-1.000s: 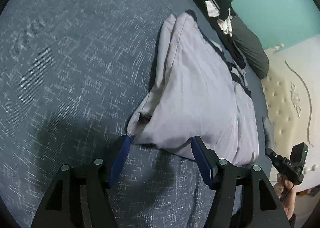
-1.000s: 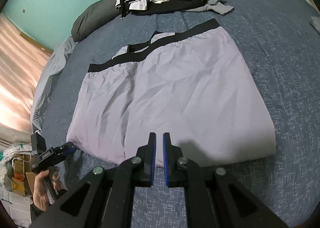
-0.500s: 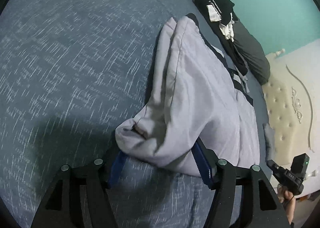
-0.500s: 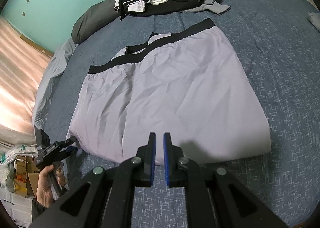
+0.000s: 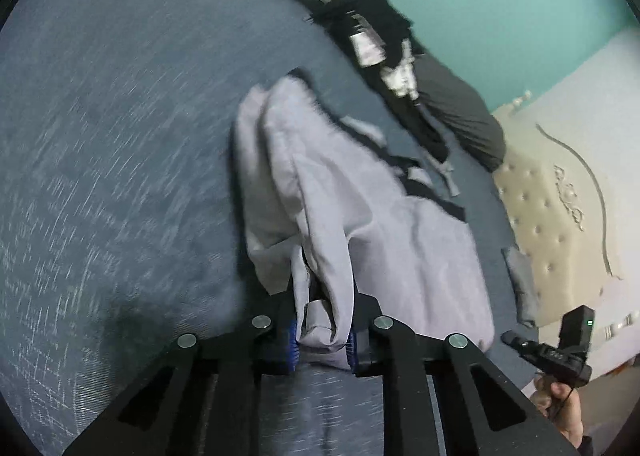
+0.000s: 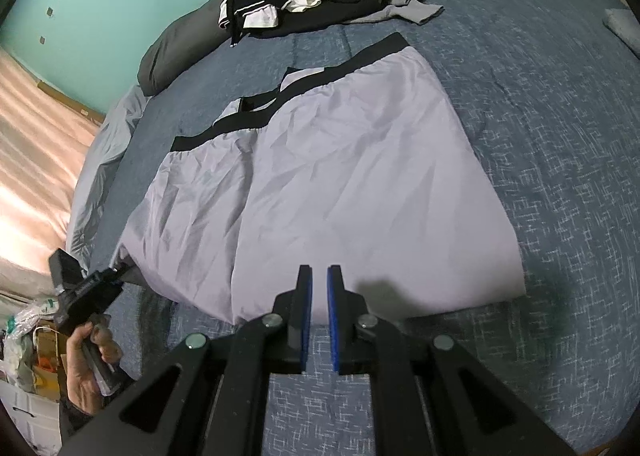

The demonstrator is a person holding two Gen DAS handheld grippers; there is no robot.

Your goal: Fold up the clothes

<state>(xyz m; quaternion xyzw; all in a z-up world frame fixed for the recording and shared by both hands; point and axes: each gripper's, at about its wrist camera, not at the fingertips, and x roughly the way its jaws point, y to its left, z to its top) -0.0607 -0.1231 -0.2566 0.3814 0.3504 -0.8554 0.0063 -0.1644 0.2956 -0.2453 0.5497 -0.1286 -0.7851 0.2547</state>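
Observation:
Lilac shorts (image 6: 352,175) with a black waistband (image 6: 320,71) lie spread flat on the blue bedspread (image 6: 560,135). My left gripper (image 5: 322,340) is shut on a bunched hem corner of the shorts (image 5: 400,240), and the cloth drapes up from the bed into its jaws. In the right wrist view that left gripper (image 6: 86,292) sits at the shorts' near-left corner, held by a hand (image 6: 86,368). My right gripper (image 6: 319,276) hovers over the near hem, shut with nothing between its blue pads. The left wrist view catches it low at the right (image 5: 552,352).
A pile of black and white clothes (image 6: 304,3) rests against a dark grey pillow (image 5: 460,111) at the bed's far side. A cream tufted headboard (image 5: 560,215) stands at the right, with a small grey folded item (image 5: 520,284) near it. Clutter (image 6: 24,344) lies off the bed.
My left gripper went from open around the shorts' corner to shut on it, and the corner has lifted off the bed. The right gripper stayed shut over the near hem.

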